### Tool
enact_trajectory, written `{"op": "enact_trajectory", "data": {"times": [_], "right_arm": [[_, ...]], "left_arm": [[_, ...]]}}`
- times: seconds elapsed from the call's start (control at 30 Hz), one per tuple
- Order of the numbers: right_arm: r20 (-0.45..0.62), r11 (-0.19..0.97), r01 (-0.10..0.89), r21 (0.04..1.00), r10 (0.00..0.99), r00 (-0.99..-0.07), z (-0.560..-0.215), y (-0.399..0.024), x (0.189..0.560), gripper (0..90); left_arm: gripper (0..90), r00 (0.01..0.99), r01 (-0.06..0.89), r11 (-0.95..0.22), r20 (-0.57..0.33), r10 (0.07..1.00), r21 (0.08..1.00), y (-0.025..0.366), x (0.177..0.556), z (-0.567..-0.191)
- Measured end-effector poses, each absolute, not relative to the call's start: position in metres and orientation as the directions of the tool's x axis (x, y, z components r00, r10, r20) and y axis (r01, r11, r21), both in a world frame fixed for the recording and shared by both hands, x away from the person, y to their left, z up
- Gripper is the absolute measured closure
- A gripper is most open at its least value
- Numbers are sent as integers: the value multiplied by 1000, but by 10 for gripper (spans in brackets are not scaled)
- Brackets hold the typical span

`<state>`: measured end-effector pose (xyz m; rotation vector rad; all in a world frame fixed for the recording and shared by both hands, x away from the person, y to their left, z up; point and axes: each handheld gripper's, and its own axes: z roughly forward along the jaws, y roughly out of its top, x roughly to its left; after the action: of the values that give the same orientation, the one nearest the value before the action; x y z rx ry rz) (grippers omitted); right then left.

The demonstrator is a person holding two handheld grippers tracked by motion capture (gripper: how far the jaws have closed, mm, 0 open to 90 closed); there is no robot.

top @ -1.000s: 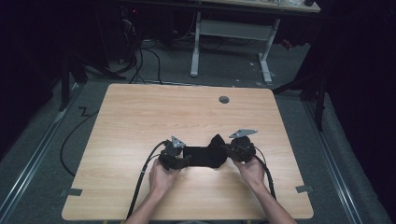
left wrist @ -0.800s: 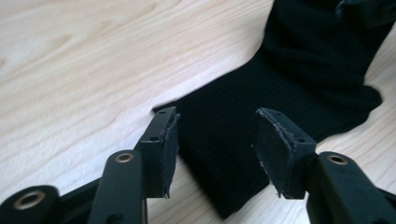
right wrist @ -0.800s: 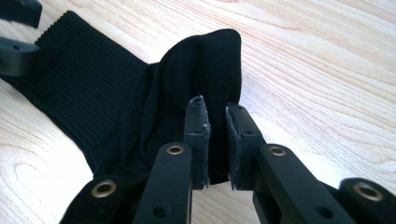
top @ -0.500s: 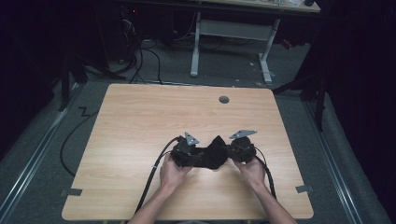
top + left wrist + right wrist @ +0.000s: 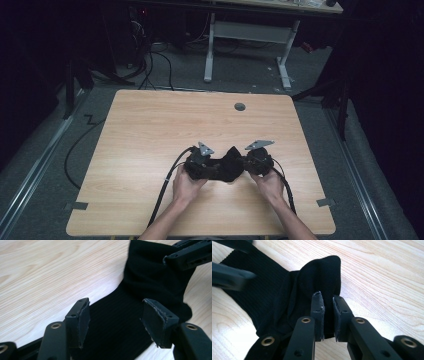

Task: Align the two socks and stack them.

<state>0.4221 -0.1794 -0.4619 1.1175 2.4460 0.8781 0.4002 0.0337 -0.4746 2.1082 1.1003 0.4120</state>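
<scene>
My fingers differ from side to side: the pair on my left gripper stand spread wide with nothing pinched, while the pair on my right gripper are clenched on a fold of a black sock. From the high view, both tools sit close together on the near half of the wooden table, the sock bunched between them, my left hand and right hand behind each. A cable trails from the left tool toward the near edge of the table. A small round grey plug lies well beyond my fingers, near the far edge.

In the left gripper view, my left gripper straddles the ribbed part of the sock, one pad to each side, both apart from the cloth's top surface as far as I can tell. Beyond them the sock rises to where the other tool holds it.

In the right gripper view, my right gripper has its pads nearly together, a thin ridge of sock squeezed between them and standing up past the tips. The rest of the cloth spreads away to the left of my fingers over the table.
</scene>
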Motion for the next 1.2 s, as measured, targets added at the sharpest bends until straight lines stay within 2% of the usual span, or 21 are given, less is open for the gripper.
{"op": "enact_trajectory", "data": {"times": [0.23,0.57,0.9,1.2], "right_arm": [[-57,534,555,638,751,-657,-455,-178,420,806],[0,525,545,654,720,-694,-450,-174,413,804],[37,533,533,657,683,-730,-446,-161,408,806],[42,521,549,653,700,-713,-445,-164,410,809]], "left_arm": [[396,602,591,-429,-19,798,683,14,411,-483],[398,602,596,-447,-3,799,667,5,416,-487],[400,607,595,-457,4,795,661,6,416,-487],[384,609,586,-449,-2,793,674,18,407,-479]]}}
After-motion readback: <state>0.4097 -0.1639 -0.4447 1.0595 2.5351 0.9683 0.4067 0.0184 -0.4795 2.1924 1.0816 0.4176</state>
